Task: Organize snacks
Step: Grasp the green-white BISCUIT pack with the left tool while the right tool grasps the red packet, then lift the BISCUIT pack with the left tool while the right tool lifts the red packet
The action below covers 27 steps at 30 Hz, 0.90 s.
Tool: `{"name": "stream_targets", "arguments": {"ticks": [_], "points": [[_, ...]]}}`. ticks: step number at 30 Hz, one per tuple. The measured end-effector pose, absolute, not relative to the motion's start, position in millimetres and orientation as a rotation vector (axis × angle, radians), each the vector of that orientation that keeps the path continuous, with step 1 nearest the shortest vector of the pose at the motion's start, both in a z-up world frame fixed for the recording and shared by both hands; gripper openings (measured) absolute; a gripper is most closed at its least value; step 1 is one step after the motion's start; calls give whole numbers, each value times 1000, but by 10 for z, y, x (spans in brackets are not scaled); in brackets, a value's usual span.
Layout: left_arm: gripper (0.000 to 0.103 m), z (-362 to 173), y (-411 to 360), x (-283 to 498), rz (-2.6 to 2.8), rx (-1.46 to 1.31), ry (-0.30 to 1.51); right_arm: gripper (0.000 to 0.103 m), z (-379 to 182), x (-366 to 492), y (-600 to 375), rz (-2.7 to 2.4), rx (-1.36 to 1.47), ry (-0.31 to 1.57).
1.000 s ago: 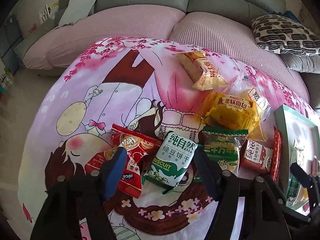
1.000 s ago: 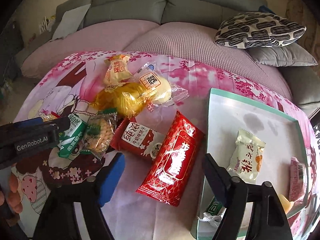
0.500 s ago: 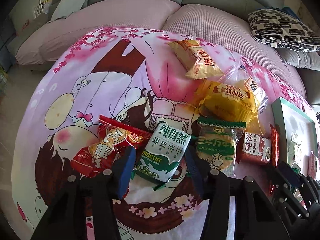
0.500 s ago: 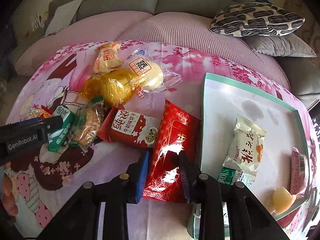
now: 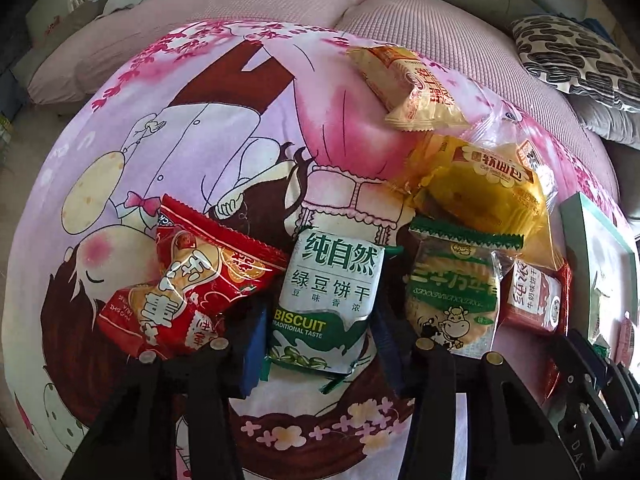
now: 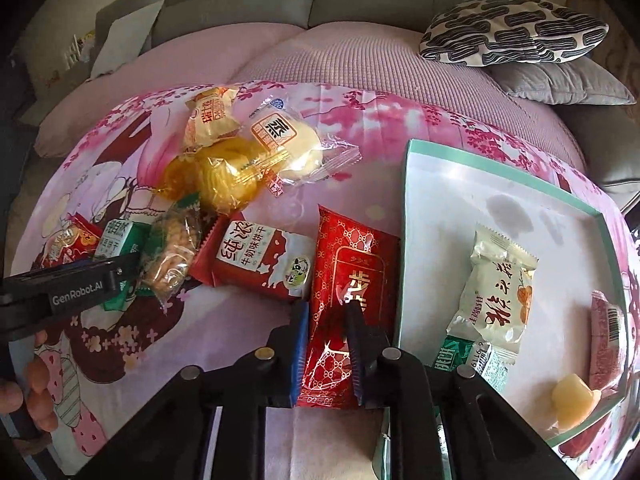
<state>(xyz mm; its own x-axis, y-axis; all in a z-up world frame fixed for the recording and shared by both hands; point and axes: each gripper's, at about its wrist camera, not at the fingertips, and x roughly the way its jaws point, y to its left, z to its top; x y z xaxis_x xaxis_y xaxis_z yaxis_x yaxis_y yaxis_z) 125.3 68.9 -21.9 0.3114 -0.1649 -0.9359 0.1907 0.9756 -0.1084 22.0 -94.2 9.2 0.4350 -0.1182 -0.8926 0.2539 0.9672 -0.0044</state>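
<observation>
A green-and-white biscuit packet [image 5: 332, 280] lies on the pink cartoon cloth [image 5: 200, 120]. My left gripper [image 5: 320, 340] is closing on its lower end, and the blue pads touch both its sides. A long red packet [image 6: 352, 256] lies beside the mint-rimmed white tray [image 6: 440, 184]. Around its near half my right gripper [image 6: 328, 344] is closing, with the foil pinched and wrinkled between the pads. In the right wrist view the left gripper [image 6: 80, 288] shows as a black body at the left edge.
Around the green packet lie a crinkled red packet [image 5: 192, 280], a green-trimmed cracker bag [image 5: 452, 292], yellow bread [image 5: 480, 192] and a red milk-biscuit packet [image 6: 256, 260]. The tray holds a white packet [image 6: 496, 292], a pink one [image 6: 608, 336] and a yellow jelly [image 6: 572, 396]. A sofa with a patterned cushion [image 6: 512, 28] stands behind.
Both grippers went from wide open to narrow. The left one sank onto the green biscuit packet. The right one closed on the red packet and crumpled its foil.
</observation>
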Motion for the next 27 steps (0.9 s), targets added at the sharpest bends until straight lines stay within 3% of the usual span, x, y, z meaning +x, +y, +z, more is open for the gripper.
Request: {"name": "stream_targets", "arguments": {"ticks": [4, 14, 27], "points": [[42, -196, 726, 1261, -229, 6, 1230, 13, 127, 204, -985, -223, 164, 1079], [42, -105, 824, 1248, -227, -31, 1221, 1, 242, 132, -1078, -153, 287, 1044], [42, -32, 748, 1137, -254, -8, 1227, 2, 221, 175, -1023, -183, 218, 1066]]}}
